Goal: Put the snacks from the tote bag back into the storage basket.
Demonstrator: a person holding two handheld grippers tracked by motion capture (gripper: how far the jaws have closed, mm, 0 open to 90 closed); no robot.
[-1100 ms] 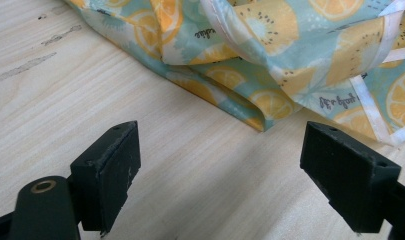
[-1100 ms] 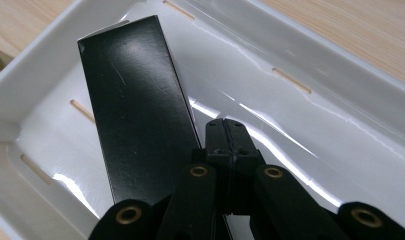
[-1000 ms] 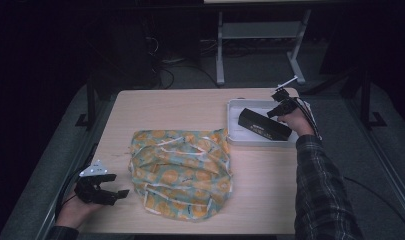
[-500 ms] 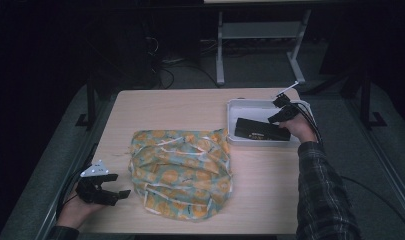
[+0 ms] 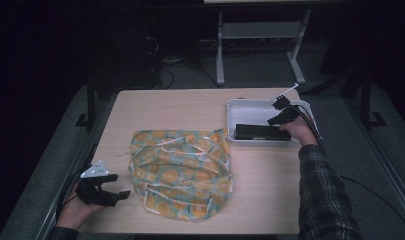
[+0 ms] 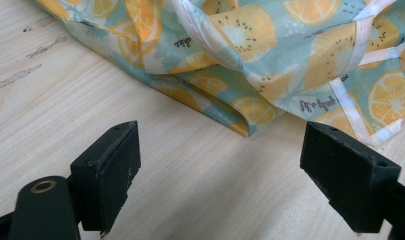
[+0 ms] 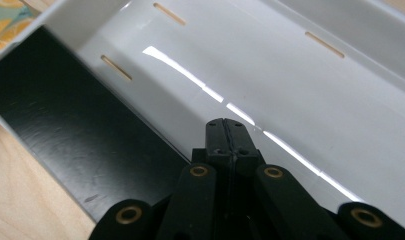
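Right gripper [image 5: 279, 114]: jaws pressed flat together, nothing between them, tip poised over the white floor of the tray [image 5: 260, 108]. In the right gripper view the closed tip [image 7: 225, 131] sits just beside the black box [image 7: 65, 125], not on it.

Black box [image 5: 262, 132]: long, flat, lying along the near wall of the tray, at the right rear of the tabletop [image 5: 180, 107]. The far half of the tray floor is bare, with narrow slots in it.

Left gripper [image 5: 119, 196]: jaws spread wide, empty, held low at the near left edge of the tabletop. In the left gripper view bare wood lies between the jaws [image 6: 220, 175], and the cloth [image 6: 270, 55] begins just beyond them, not touching.

Cloth [image 5: 182, 172]: pale green, printed with orange slices, white piping, crumpled in folds at mid-tabletop; its right edge lies near the tray's left end. It lies between the two grippers.

Surroundings: cables [image 5: 165, 75] and a metal frame [image 5: 255, 45] on the dark floor beyond the tabletop.
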